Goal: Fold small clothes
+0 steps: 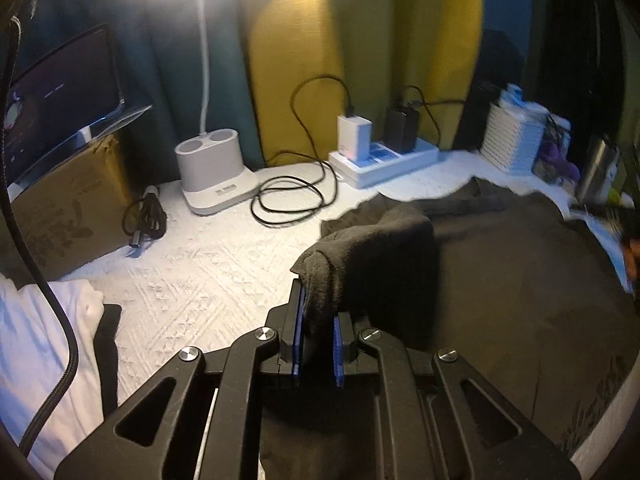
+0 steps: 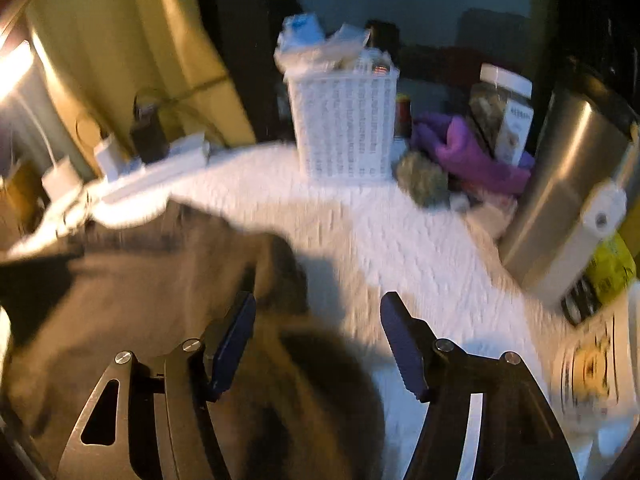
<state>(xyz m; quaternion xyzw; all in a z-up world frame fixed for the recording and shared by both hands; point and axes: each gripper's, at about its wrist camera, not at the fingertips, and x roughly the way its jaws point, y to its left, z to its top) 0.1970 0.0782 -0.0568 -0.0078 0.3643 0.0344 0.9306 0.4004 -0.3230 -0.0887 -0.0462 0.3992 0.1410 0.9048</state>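
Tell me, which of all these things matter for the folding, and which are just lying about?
In the job:
dark garment, spread on the white cloth
left claw, shut on a lifted edge of it
right claw, open over it

Just lying about:
lamp base
power strip with chargers
coiled cable
cardboard box
white basket
steel tumbler
purple cloth

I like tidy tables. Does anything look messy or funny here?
Yes: the black cable by the power strip lies in loose loops on the white cloth. The dark garment is half-folded, its edge pinched by the left gripper.
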